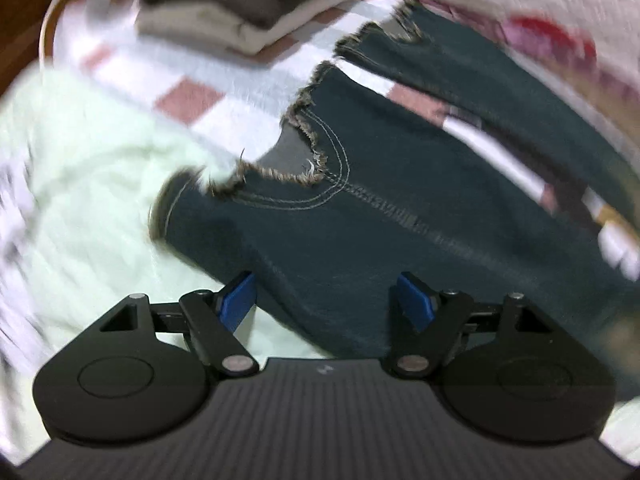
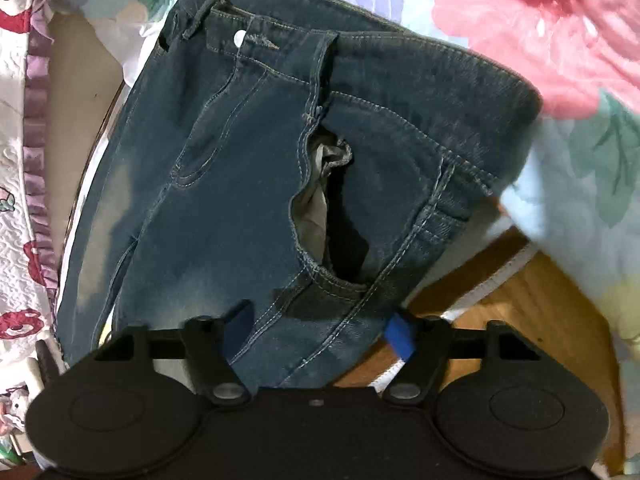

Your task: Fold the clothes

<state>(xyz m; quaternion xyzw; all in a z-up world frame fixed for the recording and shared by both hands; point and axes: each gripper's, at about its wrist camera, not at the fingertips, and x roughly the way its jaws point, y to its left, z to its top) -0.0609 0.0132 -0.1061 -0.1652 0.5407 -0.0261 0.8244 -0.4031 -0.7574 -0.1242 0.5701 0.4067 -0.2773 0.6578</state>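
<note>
The left tongs (image 1: 326,300) stand released, their blue pads (image 1: 239,303) set wide apart with nothing between them. Straight ahead of them lie the jeans (image 1: 360,208), dark blue denim with frayed leg ends (image 1: 280,176) pointing away and to the left. One leg runs from just in front of the pads up toward the far left; the second leg lies farther off to the right. Left of the tongs sits a pale green cloth (image 1: 92,184), and the near leg overlaps its edge. Beyond the leg ends a checked sheet (image 1: 224,92) in white and dull red spreads out, and on it, far ahead to the left, rests a stack of folded clothes (image 1: 224,8) in brown and beige. This view is blurred.

The right tongs (image 2: 318,332) are also spread wide. The hip part of the jeans (image 2: 240,200) passes between their pads, but whether the pads touch the cloth cannot be told. The waistband (image 2: 360,76) lies far ahead, and a front pocket (image 2: 324,208) gapes open, showing grey lining. A flowered blanket (image 2: 540,40) lies past and to the right, a quilted cover with a purple frill (image 2: 36,140) to the left, and wooden floor (image 2: 520,320) to the near right.
</note>
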